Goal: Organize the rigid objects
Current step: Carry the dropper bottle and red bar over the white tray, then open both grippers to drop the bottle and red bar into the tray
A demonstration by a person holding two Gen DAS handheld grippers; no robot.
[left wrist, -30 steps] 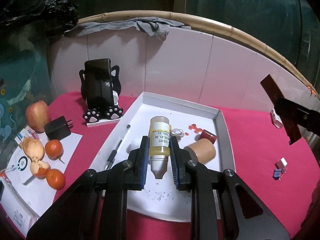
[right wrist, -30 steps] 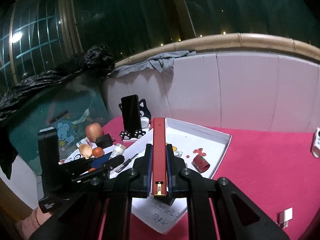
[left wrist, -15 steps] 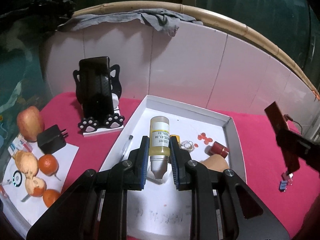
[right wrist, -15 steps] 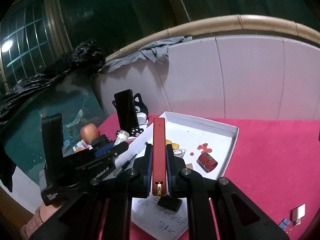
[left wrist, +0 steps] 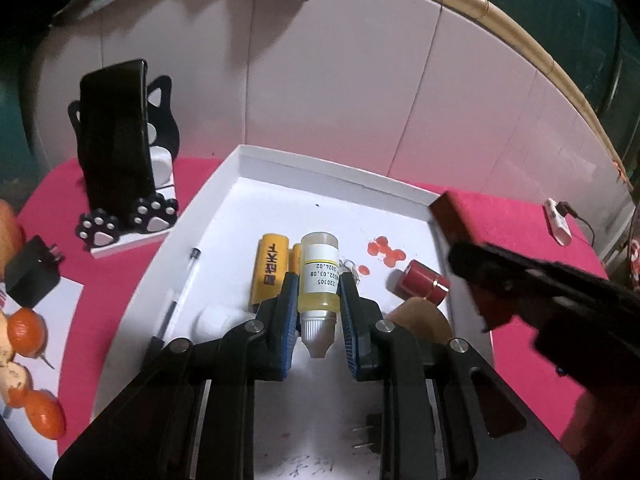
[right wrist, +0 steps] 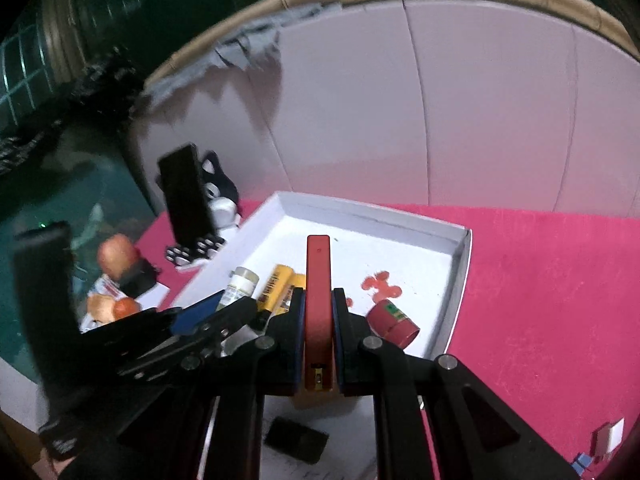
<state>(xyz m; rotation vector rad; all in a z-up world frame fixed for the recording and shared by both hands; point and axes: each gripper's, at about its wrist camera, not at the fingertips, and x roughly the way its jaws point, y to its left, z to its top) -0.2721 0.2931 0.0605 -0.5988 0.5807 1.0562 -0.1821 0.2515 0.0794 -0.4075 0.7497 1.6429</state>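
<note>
Both tongs lowered over tray | left tongs grip bottle | right tongs clamp red bar

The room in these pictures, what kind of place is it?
Probably a home, perhaps a balcony at night: pink-covered table, tiled wall with bamboo rail, and fruit beside a cat-shaped phone stand.

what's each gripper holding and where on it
Left gripper grips a dropper bottle around its lower body near the nozzle. Right gripper clamps a red bar near one end.
</note>
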